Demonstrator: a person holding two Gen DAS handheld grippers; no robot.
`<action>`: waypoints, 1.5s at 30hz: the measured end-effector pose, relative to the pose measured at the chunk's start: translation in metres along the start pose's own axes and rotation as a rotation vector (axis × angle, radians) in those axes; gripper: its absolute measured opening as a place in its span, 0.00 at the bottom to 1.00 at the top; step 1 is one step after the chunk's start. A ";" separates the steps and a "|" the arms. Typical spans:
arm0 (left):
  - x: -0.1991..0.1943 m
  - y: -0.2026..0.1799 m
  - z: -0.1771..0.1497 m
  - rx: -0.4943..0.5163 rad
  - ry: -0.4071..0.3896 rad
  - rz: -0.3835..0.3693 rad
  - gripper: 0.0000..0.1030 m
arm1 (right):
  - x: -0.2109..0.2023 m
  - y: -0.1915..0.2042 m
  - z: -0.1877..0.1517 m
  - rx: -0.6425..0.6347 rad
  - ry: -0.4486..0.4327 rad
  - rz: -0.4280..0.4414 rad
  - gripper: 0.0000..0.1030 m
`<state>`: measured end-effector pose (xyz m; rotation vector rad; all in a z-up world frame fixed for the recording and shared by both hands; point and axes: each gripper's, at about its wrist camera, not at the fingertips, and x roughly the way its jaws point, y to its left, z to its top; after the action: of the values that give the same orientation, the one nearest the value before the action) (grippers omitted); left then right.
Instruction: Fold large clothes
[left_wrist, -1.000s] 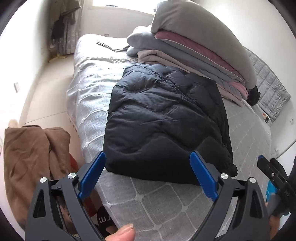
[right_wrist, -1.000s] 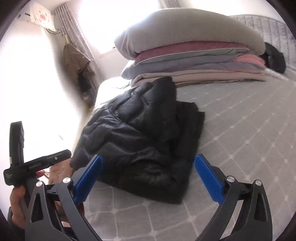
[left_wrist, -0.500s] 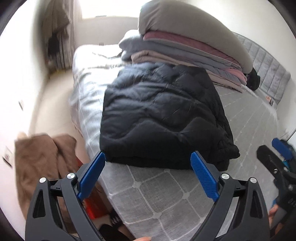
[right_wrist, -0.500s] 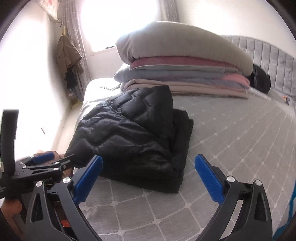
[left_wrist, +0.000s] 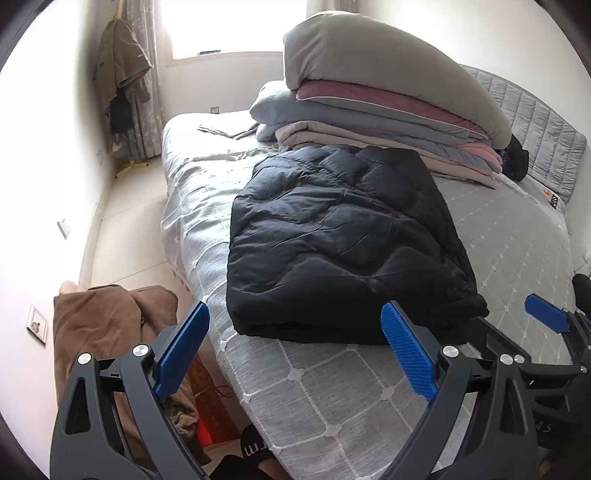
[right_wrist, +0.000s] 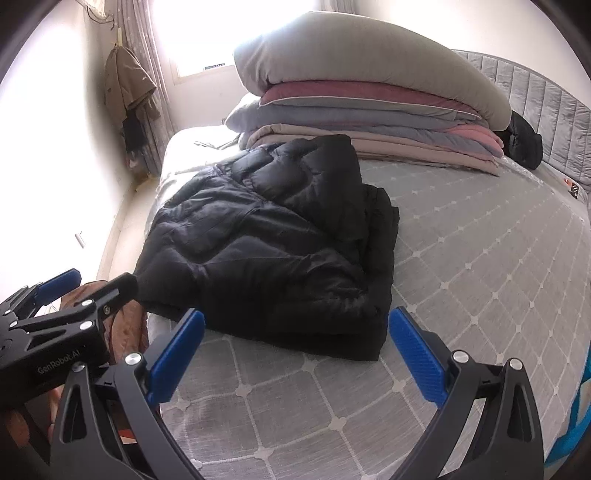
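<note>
Left wrist view, from left to right: a brown garment (left_wrist: 107, 332) lies heaped on the floor beside the bed, and further back an olive coat (left_wrist: 122, 66) hangs in the corner by the window. The left tongs (left_wrist: 295, 354) hover low over the near edge of the bed (left_wrist: 332, 398), their blue pads spread wide and holding nothing. Just beyond them, a black puffer jacket (left_wrist: 340, 243) lies folded into a rough rectangle on the grey quilted bed cover, close to the bed's left edge. Behind the jacket, touching its far end, sits a stack of folded bedding (left_wrist: 388, 107) in grey, pink and beige, topped by a thick grey quilt. A padded grey headboard (left_wrist: 535, 129) runs along the right. At the far right edge, part of the right tongs (left_wrist: 546, 317) shows, with one blue pad visible.

Right wrist view, from left to right: the left tongs (right_wrist: 59, 291) appear at the lower left, held by a hand (right_wrist: 22, 424) that is only partly visible. The right tongs (right_wrist: 295, 350) hang over the bed cover, pads wide apart and empty. The folded jacket (right_wrist: 266, 251) lies just ahead of them and slightly left, its layered edges facing right. The bedding stack (right_wrist: 369, 96) rises behind it.
</note>
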<state>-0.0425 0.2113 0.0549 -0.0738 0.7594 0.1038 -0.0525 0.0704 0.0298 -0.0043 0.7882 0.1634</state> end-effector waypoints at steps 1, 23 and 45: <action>0.001 0.001 0.000 0.003 0.003 0.013 0.88 | -0.003 -0.001 0.001 0.008 -0.009 -0.002 0.94; -0.012 0.004 0.001 0.002 -0.051 0.036 0.88 | 0.004 -0.007 0.000 0.027 0.023 -0.016 0.94; -0.012 0.004 0.002 -0.011 -0.041 0.014 0.88 | 0.010 -0.012 0.006 0.049 0.045 -0.024 0.94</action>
<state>-0.0504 0.2144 0.0644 -0.0765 0.7185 0.1228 -0.0392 0.0605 0.0266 0.0287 0.8362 0.1213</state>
